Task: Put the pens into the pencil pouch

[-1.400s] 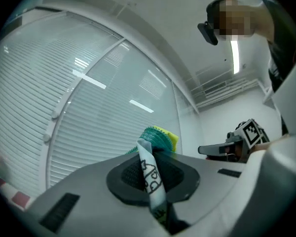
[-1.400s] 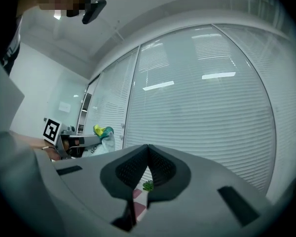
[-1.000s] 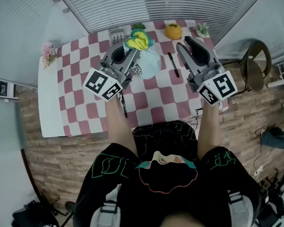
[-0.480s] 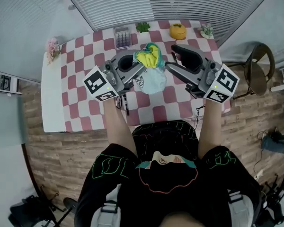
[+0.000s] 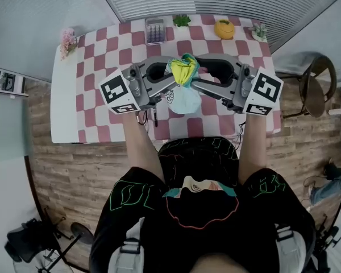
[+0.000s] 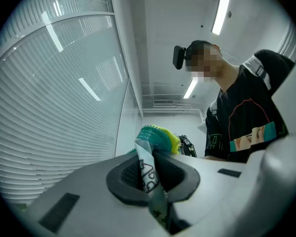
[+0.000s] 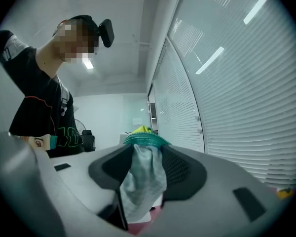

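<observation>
A person stands at a tabletop [image 5: 102,98] covered in a red and white checked cloth and holds a gripper in each hand, both raised level and pointing inward toward each other. Between them hangs the pencil pouch [image 5: 186,99], lifted clear of the tabletop, a pale fabric body drooping under a teal and yellow rim. The left gripper [image 5: 171,79] has its fingers pressed together on a fold of the pouch's printed fabric near the rim, so it carries the pouch. The right gripper [image 5: 196,78] has its fingers spread wide with the opposite side of the pouch hanging loosely between them. They have just swung open and begun to come together again, and they do not appear to be pinching yet. One dark pen [image 5: 155,117] lies on the tabletop just below the left gripper, and no pen can be seen inside the pouch. This looks like the step of taking the pouch by both sides to pull its mouth open. The next move probably calls for the right fingers to clamp the fabric and draw it away from the left, after which one gripper must let go to fetch a pen.
</observation>
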`<state>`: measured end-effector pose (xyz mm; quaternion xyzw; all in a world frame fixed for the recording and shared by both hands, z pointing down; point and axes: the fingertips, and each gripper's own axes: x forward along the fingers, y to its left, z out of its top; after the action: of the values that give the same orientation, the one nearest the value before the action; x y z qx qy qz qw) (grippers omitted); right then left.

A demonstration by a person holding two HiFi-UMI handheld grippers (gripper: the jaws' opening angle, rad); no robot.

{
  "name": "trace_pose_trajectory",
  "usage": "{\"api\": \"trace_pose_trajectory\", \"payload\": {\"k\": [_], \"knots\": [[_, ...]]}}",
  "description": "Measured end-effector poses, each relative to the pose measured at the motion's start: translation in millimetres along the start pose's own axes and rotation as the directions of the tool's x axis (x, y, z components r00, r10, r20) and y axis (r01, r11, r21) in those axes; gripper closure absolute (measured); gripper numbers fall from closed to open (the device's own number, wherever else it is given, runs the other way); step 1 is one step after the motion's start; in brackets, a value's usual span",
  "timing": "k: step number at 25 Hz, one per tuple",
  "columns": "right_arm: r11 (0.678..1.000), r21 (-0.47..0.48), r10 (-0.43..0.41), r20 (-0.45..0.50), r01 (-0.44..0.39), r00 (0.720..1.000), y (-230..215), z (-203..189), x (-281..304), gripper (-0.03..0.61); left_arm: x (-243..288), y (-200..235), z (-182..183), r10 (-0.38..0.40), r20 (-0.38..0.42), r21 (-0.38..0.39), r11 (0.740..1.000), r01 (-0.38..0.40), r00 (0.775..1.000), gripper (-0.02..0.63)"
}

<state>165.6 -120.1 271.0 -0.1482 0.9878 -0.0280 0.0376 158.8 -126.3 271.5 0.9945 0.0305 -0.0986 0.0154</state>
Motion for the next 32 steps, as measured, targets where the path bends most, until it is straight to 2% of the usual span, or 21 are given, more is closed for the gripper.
{"api": "trace_pose_trajectory", "payload": {"k": [6,8,10,16,22,28,32], "knots": [[0.999,-0.042,0.001,-0.046,-0.003,0.999,1,-11,6,0.491,-9,0,-10,0.029,-0.032,0.001,1.0,-0.029,0.999,0.6],[0.999,-0.049,0.002,-0.039,-0.004,0.999,0,-11,5,0.533,-11,1,-9,0.036,-0.027,0.007,0.999,-0.035,0.999,0.597],[0.999,-0.051,0.007,-0.018,-0.008,1.0,0,-7,2,0.549,-12,2,-6,0.038,-0.007,0.013,0.999,-0.037,0.999,0.597],[0.999,-0.042,-0.019,0.047,0.021,0.999,-9,3,-25,0.554,-28,9,1,0.075,0.059,0.012,0.997,-0.076,0.995,0.598],[0.996,-0.074,-0.044,0.024,0.046,0.999,-11,3,-45,0.555,-28,15,-7,0.096,0.053,0.007,0.995,-0.097,0.994,0.605],[0.997,-0.046,-0.056,0.041,0.058,0.998,-12,-3,-49,0.554,-24,16,-11,0.104,0.066,-0.021,0.994,-0.103,0.992,0.614],[0.999,-0.016,-0.03,0.056,0.031,0.998,-9,-4,-52,0.439,-25,18,-16,0.112,0.05,-0.03,0.993,-0.111,0.992,0.614]]}}
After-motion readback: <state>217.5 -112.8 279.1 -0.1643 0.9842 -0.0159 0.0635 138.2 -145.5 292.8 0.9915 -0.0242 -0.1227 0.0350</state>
